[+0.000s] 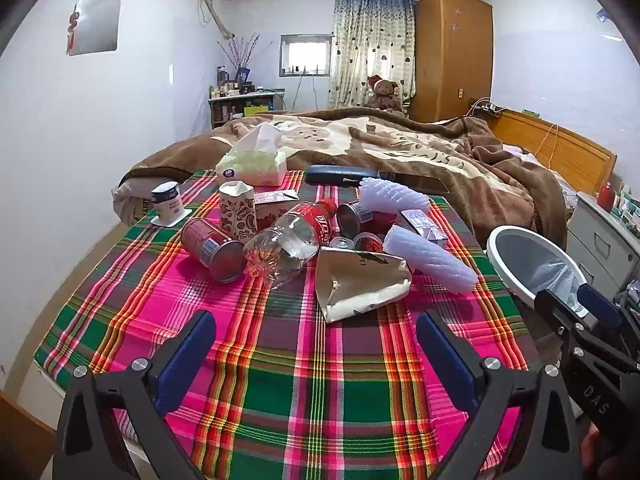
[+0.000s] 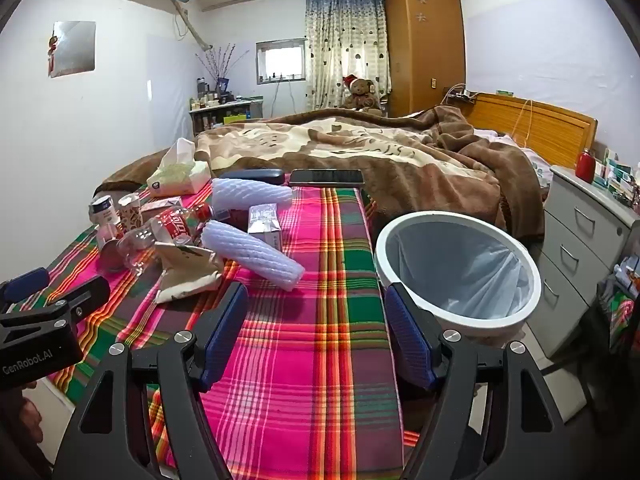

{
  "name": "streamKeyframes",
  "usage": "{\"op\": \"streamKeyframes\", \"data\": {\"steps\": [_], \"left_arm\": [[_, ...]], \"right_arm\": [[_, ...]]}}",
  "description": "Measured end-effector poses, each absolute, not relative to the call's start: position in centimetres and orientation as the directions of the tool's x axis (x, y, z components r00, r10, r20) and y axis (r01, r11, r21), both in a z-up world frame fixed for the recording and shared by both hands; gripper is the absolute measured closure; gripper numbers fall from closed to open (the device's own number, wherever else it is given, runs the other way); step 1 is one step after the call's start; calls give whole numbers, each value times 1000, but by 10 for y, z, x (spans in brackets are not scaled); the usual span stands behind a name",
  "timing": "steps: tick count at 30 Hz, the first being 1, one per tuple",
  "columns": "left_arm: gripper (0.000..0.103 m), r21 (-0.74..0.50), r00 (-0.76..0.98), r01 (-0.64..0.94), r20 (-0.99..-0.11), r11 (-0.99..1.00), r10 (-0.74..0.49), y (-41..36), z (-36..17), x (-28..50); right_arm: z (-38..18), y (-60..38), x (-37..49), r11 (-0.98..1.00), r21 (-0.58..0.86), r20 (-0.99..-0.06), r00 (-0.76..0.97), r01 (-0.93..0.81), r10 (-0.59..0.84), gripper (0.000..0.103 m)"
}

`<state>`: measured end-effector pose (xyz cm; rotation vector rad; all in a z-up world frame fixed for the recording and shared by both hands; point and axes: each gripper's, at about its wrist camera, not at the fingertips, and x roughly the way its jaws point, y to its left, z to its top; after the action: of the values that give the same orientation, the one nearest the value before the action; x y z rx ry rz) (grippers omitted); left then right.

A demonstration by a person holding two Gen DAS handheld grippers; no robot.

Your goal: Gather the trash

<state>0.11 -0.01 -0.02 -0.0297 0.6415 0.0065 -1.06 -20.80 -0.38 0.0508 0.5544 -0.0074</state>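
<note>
A pile of trash lies on the plaid tablecloth (image 1: 280, 380): a crushed clear cola bottle (image 1: 292, 236), a red can (image 1: 212, 250), a crumpled paper bag (image 1: 360, 284), white foam sleeves (image 1: 432, 258), small cartons (image 1: 238, 210) and a yoghurt cup (image 1: 167, 200). A white bin with a plastic liner (image 2: 460, 268) stands off the table's right edge. My left gripper (image 1: 316, 340) is open and empty, near the paper bag. My right gripper (image 2: 316, 320) is open and empty over the cloth, left of the bin.
A tissue box (image 1: 252, 160), a dark case (image 1: 336, 174) and a phone (image 2: 326, 177) lie at the table's far edge. A bed with a brown blanket (image 2: 380, 152) lies behind. Grey drawers (image 2: 588, 248) stand at the right.
</note>
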Motion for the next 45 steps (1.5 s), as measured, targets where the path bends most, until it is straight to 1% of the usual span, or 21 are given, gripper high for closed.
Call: {"op": "streamKeyframes", "data": {"steps": [16, 45], "left_arm": [[1, -20, 807, -29, -591, 999, 11, 1, 8, 1], [1, -31, 810, -30, -587, 999, 6, 3, 1, -3]], "right_arm": [[-5, -205, -9, 999, 34, -539, 842, 16, 5, 30], [-5, -205, -9, 999, 34, -545, 839, 23, -1, 30]]}}
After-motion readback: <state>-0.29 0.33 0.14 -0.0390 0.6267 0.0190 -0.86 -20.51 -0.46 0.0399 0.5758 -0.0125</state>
